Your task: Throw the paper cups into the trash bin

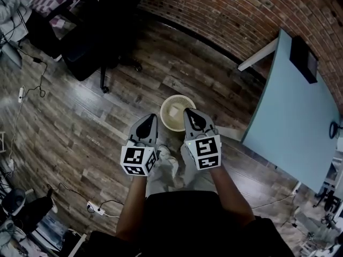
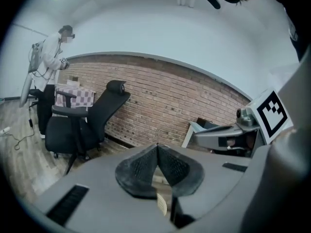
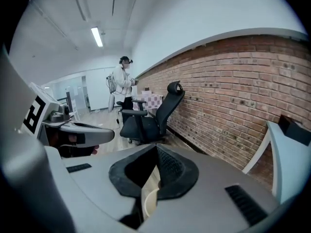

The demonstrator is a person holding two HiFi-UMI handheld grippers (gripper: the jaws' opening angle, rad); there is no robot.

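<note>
Wood floor (image 1: 107, 122) open left of trash bin (image 1: 165, 105) | table (image 1: 289, 116) edge close right | left gripper (image 1: 146, 123), right gripper (image 1: 193, 118) above bin's near rim, jaws pressed together, empty.

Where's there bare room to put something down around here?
The table is mostly bare, apart from the black box at its corner. So is the floor between the bin and the chair. The left edge is crowded with cables.

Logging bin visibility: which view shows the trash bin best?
The head view: the trash bin is seen from above, nearly whole, one edge behind the right gripper. Both gripper views show only a sliver of it below their shut jaws.
</note>
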